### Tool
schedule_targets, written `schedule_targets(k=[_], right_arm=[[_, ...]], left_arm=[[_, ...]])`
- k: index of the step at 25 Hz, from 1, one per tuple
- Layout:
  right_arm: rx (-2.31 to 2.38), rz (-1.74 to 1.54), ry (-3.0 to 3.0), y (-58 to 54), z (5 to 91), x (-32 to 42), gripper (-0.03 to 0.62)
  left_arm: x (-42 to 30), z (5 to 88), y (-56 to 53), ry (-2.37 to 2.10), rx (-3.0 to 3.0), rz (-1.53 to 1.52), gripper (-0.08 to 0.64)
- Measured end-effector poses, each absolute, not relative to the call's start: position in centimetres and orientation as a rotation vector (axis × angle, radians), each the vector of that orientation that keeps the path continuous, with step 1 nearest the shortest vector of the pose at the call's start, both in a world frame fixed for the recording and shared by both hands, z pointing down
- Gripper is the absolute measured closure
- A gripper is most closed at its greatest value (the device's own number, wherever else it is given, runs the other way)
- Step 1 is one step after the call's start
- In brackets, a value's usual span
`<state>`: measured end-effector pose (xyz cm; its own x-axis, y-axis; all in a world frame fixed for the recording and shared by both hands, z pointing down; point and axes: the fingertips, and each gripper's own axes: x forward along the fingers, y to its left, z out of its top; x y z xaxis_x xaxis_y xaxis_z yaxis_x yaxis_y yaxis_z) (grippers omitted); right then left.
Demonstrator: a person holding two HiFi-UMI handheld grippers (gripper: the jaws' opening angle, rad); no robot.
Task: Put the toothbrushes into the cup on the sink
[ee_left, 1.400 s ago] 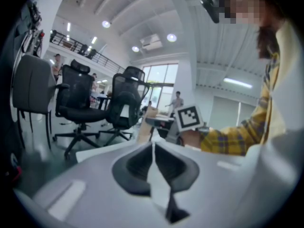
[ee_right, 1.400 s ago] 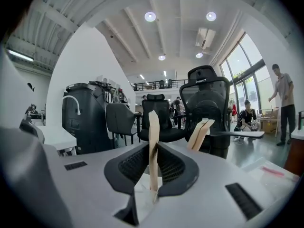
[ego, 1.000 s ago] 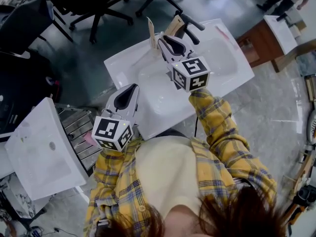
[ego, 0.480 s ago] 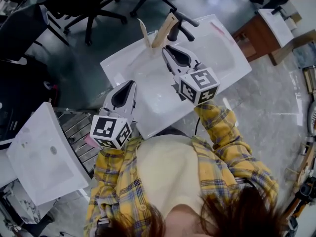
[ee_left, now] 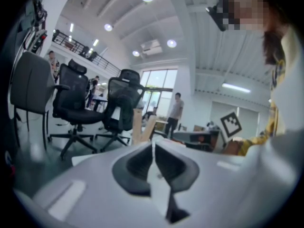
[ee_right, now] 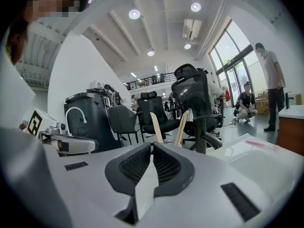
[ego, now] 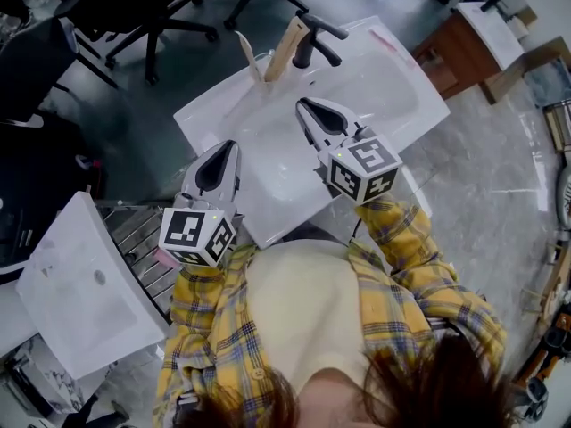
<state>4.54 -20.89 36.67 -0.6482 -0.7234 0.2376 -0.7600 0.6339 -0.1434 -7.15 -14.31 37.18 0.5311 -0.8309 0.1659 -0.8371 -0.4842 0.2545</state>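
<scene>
While 2 toothbrushes [ego: 287,50] stand tilted in the cup [ego: 268,71] ahead of the right gripper [ego: 301,103], beside the faucet [ego: 312,38], both it and the left gripper [ego: 234,143] hang closed and empty over the sink [ego: 393,87].

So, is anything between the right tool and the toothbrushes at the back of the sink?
Nothing visible. Only bare sink lies between the shut right tool and the toothbrushes; the faucet stands just beside them.
</scene>
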Motion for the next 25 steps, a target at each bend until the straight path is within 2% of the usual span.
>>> schedule_targets(k=[10,25], right_arm=[[1.212,0.494,-2.651,-18.8,38.5,4.8,0.578],[1.178,0.540,-2.633,-17.6,39.5,4.3,0.578]], left_arm=[[-7.1,37.1,-14.3,-1.396,2.461,0.021,0.545],[-6.9,37.9,-13.6,-1.384,2.451,0.048,0.545]])
